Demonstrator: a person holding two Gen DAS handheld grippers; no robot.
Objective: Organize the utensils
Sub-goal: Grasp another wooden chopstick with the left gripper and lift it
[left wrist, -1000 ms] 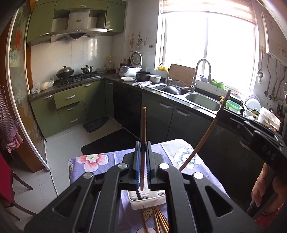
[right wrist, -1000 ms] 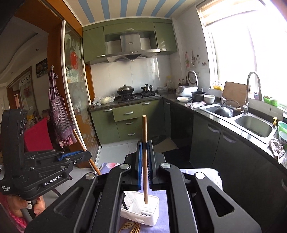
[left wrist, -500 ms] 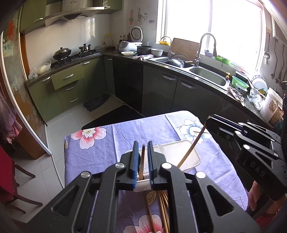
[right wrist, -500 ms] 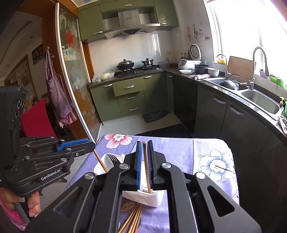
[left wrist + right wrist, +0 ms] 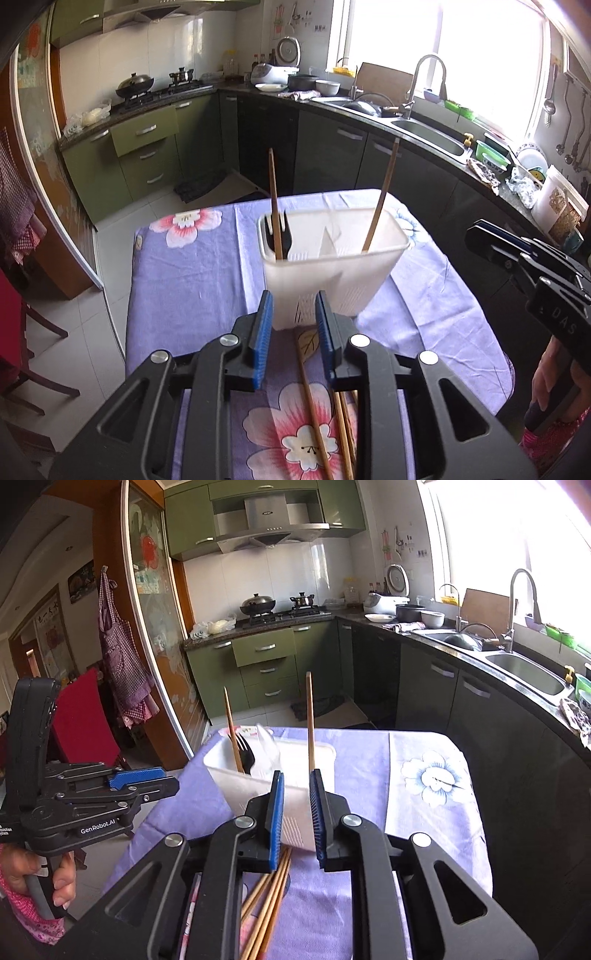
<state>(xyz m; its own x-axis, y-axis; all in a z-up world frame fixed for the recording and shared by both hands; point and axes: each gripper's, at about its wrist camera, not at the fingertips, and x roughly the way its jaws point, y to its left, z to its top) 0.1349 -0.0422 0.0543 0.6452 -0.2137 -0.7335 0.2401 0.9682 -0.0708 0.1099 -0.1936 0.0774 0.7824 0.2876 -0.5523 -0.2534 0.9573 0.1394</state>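
A white plastic utensil holder (image 5: 332, 266) stands on the purple flowered tablecloth (image 5: 192, 280). It holds a black fork (image 5: 277, 236) and two brown chopsticks, one on the left (image 5: 274, 192) and one on the right (image 5: 382, 192). My left gripper (image 5: 293, 321) is open and empty, just in front of the holder. My right gripper (image 5: 297, 805) is open and empty, also close in front of the holder (image 5: 258, 771). Several loose chopsticks (image 5: 317, 406) lie on the cloth under the grippers, and they also show in the right wrist view (image 5: 266, 904).
The table's far edge drops to a tiled floor (image 5: 110, 243). Dark cabinets and a counter with a sink (image 5: 424, 129) run along the right. A red chair (image 5: 81, 716) stands left of the table.
Both grippers have let go of their chopsticks, which now stand in the holder. Both have opened and drawn back towards me.
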